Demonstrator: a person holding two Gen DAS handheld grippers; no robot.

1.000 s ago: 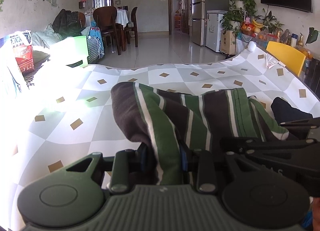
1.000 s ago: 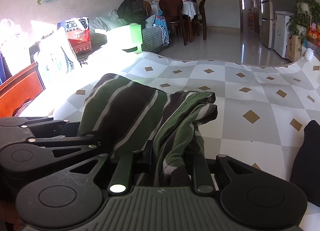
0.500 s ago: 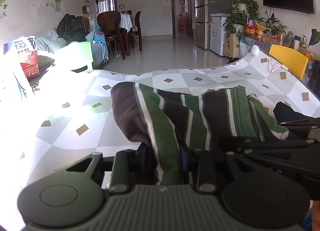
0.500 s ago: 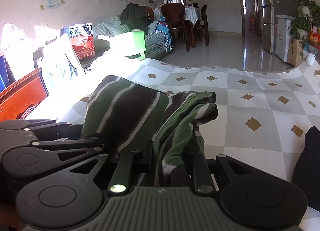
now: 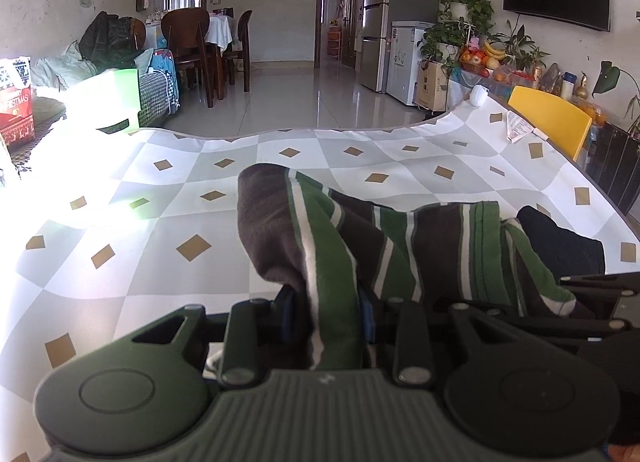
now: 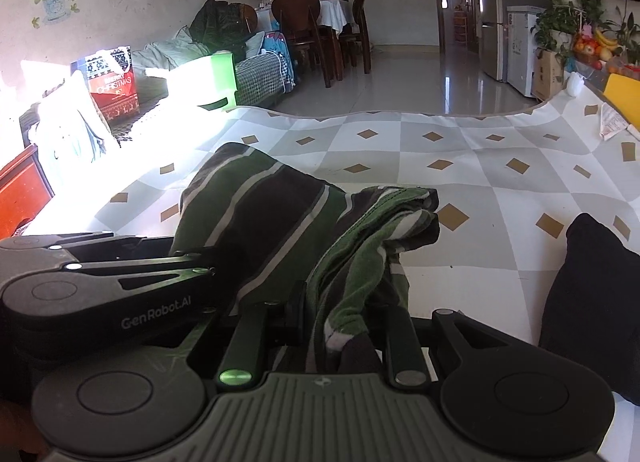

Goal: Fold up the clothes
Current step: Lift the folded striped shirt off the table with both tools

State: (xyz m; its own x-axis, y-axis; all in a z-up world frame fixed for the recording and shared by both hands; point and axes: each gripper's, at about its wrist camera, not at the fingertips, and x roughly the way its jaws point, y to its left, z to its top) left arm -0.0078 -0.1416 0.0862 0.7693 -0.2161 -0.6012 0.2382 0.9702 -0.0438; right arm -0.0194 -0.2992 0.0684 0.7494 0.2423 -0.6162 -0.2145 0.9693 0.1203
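A striped garment in green, dark brown and white hangs bunched between both grippers over the checked tablecloth. My left gripper is shut on a fold of it near its left end. In the right wrist view the same striped garment drapes forward, and my right gripper is shut on its crumpled hem. The two grippers sit close side by side; the left gripper's body shows at the left of the right wrist view. The fingertips are buried in cloth.
A dark black garment lies on the cloth to the right, also the black garment in the right wrist view. A paper label lies at the far right corner. A yellow chair stands beyond the table edge.
Both grippers have shifted slightly across the table with the garment still pinched; the far table edge sits lower in both views. The grips are unchanged.
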